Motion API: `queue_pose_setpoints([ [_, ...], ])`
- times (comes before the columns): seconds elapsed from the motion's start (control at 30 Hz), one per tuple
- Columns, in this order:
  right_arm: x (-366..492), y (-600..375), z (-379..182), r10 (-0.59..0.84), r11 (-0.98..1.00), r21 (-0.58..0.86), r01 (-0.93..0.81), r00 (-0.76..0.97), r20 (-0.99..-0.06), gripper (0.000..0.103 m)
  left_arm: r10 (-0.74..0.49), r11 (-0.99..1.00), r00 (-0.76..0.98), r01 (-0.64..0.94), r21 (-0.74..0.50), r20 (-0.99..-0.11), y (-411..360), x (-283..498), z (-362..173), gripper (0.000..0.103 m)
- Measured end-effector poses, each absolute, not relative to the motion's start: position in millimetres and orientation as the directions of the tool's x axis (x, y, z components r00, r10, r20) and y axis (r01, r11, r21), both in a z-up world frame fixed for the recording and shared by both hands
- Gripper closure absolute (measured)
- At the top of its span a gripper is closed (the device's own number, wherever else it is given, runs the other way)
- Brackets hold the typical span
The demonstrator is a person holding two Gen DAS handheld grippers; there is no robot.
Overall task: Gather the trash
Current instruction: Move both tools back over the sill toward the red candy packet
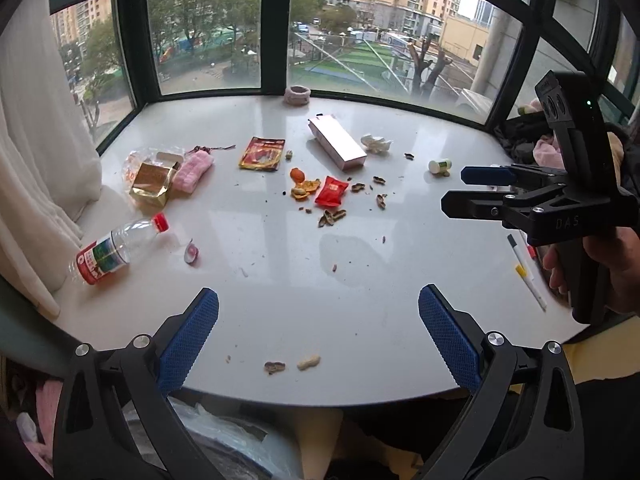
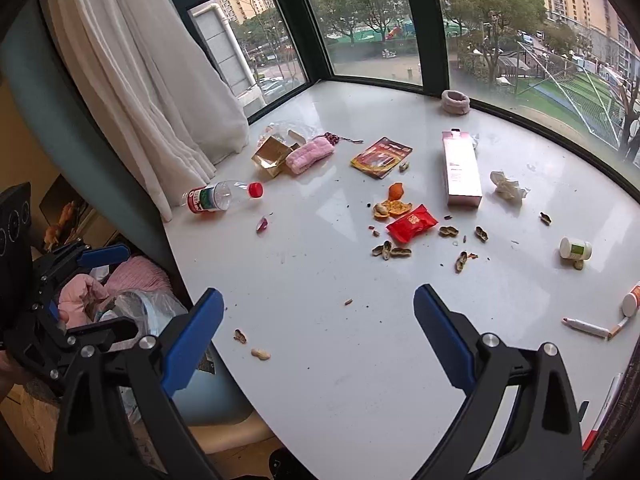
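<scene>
Trash lies scattered over the white windowsill, a broad ledge curving along the dark-framed windows. Near its left edge, just beside the white curtain, a plastic bottle with a red cap rests on its side. Farther back toward the left corner sits a gold box touching a pink cloth. Around the middle are a red and yellow packet, a long pink carton lying flat, orange peel and a red wrapper just beside it, with peanut shells strewn around them. A crumpled tissue lies beside the carton, toward the right. A small white bottle lies on its side toward the right edge, and pens lie at the right edge itself. A pink ring-shaped band sits at the back edge against the glass. Two peanuts rest close to the front edge.

Left gripper hovers over the front edge, its jaws spread wide and empty. Right gripper also hangs above the front part of the ledge, jaws released and holding nothing; in the left view it appears over the right side, gripped by a hand. Below the front left edge, a plastic bag shows beside pink fabric.
</scene>
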State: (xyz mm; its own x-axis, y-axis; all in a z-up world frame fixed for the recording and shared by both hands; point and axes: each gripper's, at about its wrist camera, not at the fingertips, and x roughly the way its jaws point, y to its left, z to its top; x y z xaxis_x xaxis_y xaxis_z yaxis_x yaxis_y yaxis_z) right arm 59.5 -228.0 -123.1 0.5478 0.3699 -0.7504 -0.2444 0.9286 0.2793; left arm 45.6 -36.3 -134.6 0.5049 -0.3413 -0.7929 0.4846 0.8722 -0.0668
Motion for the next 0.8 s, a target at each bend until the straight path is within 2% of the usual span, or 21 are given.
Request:
queue_pose_setpoints([
  [0.4,121,-292,-138,0.294,0.955,0.266,-0.134,0.577,-0.762,0.01,-0.367,0.793,0.437,0.608,-0.031,-0.821,-109,121,-162,0.006],
  [0.8,182,-332,-160,0.267,0.961,0.256,-0.101,0.563,-0.782,0.01,-0.361,0.768,0.374,0.639,-0.045,-0.854,-153,186,-191,0.006],
])
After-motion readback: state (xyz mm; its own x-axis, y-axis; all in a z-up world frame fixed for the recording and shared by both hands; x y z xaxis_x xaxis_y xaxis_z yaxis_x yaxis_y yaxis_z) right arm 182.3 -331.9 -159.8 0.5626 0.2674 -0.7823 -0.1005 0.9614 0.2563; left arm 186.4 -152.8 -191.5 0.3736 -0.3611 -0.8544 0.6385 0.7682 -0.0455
